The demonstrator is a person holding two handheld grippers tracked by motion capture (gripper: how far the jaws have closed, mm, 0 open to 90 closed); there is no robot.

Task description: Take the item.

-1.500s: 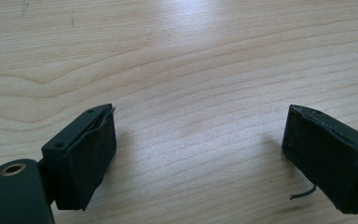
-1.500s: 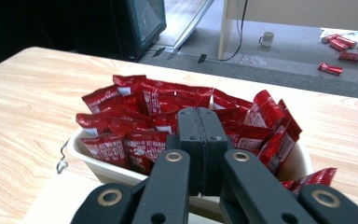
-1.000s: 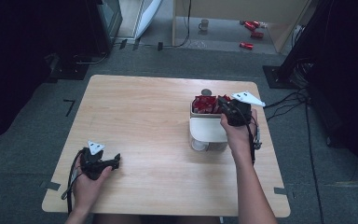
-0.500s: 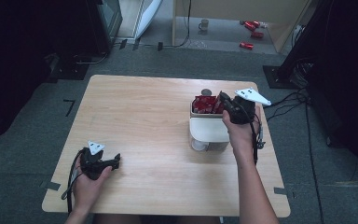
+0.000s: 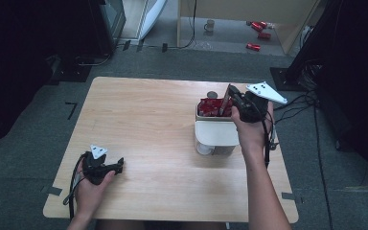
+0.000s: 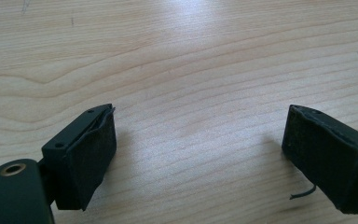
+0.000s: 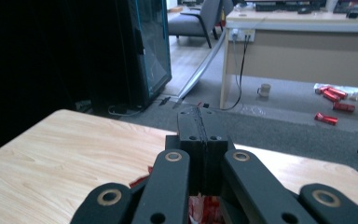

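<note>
Since a second ago, the right gripper (image 5: 231, 98) has lifted above the white rectangular box of red foil packets (image 5: 214, 128) near the right edge of the light wooden table (image 5: 143, 124). Its jaws are pressed together, and a thin red packet (image 5: 226, 99) seems pinched between them, standing up over the box; I cannot be sure of the hold. The left gripper (image 6: 200, 154) rests near the front left corner, jaws wide apart with nothing between them. This looks like pulling one packet out; next it must clear the box rim and be carried to bare table.
</note>
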